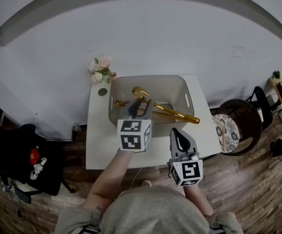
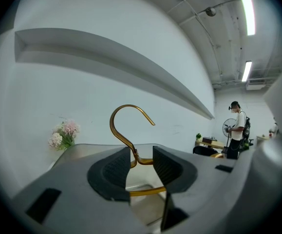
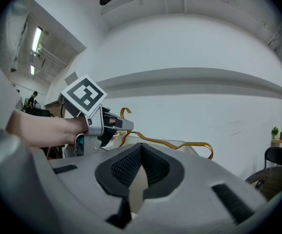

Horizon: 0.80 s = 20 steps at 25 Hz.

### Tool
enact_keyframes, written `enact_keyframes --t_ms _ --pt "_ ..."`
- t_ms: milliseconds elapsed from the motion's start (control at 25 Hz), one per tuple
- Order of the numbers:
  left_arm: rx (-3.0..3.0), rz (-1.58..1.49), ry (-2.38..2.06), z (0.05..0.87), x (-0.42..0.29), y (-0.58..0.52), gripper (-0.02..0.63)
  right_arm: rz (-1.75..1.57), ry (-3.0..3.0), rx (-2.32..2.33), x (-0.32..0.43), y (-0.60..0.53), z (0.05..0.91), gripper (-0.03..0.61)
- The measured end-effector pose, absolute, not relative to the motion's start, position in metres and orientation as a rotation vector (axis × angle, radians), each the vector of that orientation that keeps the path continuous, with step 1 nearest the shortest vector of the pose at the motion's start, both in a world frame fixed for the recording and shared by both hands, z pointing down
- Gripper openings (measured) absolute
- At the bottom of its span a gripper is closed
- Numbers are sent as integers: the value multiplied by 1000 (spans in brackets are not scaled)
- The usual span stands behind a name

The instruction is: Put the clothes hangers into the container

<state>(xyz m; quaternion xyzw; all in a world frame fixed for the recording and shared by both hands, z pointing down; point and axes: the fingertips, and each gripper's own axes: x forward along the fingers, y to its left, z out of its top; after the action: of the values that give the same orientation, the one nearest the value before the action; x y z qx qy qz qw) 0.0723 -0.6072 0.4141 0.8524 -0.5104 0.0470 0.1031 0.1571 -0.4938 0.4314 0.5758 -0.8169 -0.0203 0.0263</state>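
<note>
A gold clothes hanger [image 1: 172, 113] lies across the grey container [image 1: 153, 78] on the white table [image 1: 102, 145], hook up and one arm over the right rim. My left gripper [image 1: 143, 103] reaches in over the near rim. In the left gripper view its jaws [image 2: 141, 160] stand apart, with the hanger's thin neck [image 2: 135, 156] between the pads and close to the left one; no squeeze shows. The hook [image 2: 126, 111] rises above them. My right gripper [image 1: 178, 136] hovers over the table's front edge, its pads [image 3: 141, 152] shut on nothing, looking at the left gripper [image 3: 119, 125] and hanger [image 3: 170, 143].
A small bunch of pink and white flowers [image 1: 101, 68] and a round dark object [image 1: 102, 91] sit at the table's back left corner. A round chair [image 1: 238, 121] stands right of the table, a black chair [image 1: 14, 150] to the left. A person [image 2: 237, 130] stands far off.
</note>
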Motion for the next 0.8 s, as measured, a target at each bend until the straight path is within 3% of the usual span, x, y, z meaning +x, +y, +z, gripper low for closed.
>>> enact_keyframes --t_ms 320,800 --pt "2509 245 -1478 423 70 -595 199 -52 -2534 1775 151 -487 430 2" --pt "2464 265 -1491 434 46 -565 218 -19 -2543 1756 132 -462 430 3"
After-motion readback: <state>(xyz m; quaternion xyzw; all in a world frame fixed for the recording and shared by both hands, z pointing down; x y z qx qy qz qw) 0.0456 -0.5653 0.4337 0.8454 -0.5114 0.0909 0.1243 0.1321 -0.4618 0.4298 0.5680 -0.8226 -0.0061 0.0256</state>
